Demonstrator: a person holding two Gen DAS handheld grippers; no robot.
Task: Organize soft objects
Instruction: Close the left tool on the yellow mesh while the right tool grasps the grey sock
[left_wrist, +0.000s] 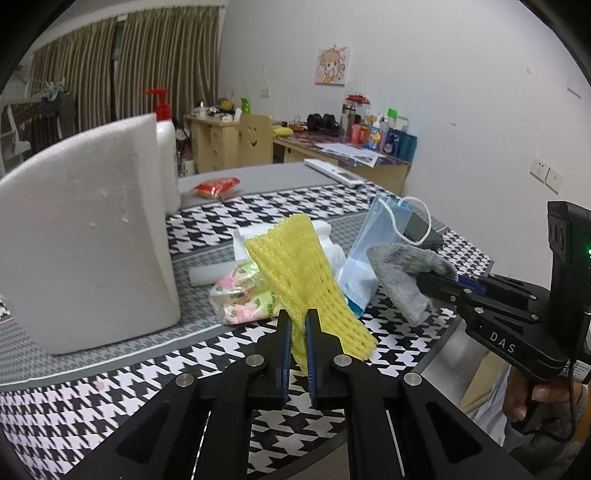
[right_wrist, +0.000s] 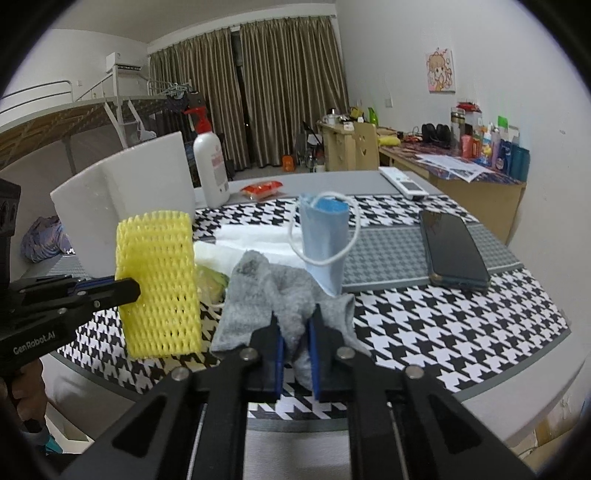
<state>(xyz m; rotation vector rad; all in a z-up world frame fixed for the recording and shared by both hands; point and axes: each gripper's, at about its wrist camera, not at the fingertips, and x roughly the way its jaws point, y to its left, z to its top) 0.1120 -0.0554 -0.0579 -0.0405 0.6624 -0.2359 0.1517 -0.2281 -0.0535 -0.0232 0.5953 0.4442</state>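
Counting one sock (right_wrist: 258, 295), one mask (right_wrist: 323, 240)

Two black handheld grippers with blue pads

The left gripper (left_wrist: 297, 332) and right gripper (right_wrist: 295, 332) have black linkage arms with silver pivot pins; side-on, one body reads "DAS", the other "GenRobot.AI", one showing a green light.

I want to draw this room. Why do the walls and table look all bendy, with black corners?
Left wrist view: a fisheye lens bows the white foam block and leaves dark corners. Right wrist view: it curves the table edge, while the grey sock up close stays fairly sharp.
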